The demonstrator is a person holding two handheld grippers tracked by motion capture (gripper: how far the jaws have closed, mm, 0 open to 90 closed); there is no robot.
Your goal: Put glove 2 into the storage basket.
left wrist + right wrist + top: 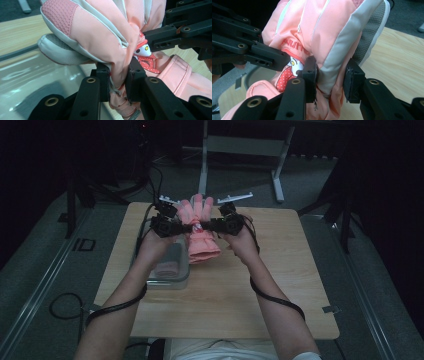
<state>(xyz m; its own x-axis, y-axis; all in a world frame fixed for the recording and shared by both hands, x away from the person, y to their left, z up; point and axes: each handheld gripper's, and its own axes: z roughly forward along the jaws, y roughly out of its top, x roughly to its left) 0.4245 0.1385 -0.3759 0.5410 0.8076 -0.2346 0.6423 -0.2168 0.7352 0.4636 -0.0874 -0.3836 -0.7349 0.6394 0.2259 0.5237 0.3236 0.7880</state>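
A pink and white padded glove (202, 232) hangs above the wooden table (280, 270), fingers pointing away and cuff toward the person. My left gripper (186, 227) is shut on its left edge at the wrist. My right gripper (213, 225) is shut on the opposite edge. In the left gripper view the black pads (103, 82) pinch a fold of the glove (100, 37), and the right gripper (175, 35) reaches in from the upper right. In the right gripper view the jaws clamp the glove's (324, 30) grey-trimmed side, with the left gripper (249, 50) coming in from the left.
A clear plastic container (172, 279) stands on the table's left side, just below my left hand, with a pink item (165, 268) inside. White metal frame legs (242, 145) stand on the floor beyond the far edge. Cables trail from both forearms.
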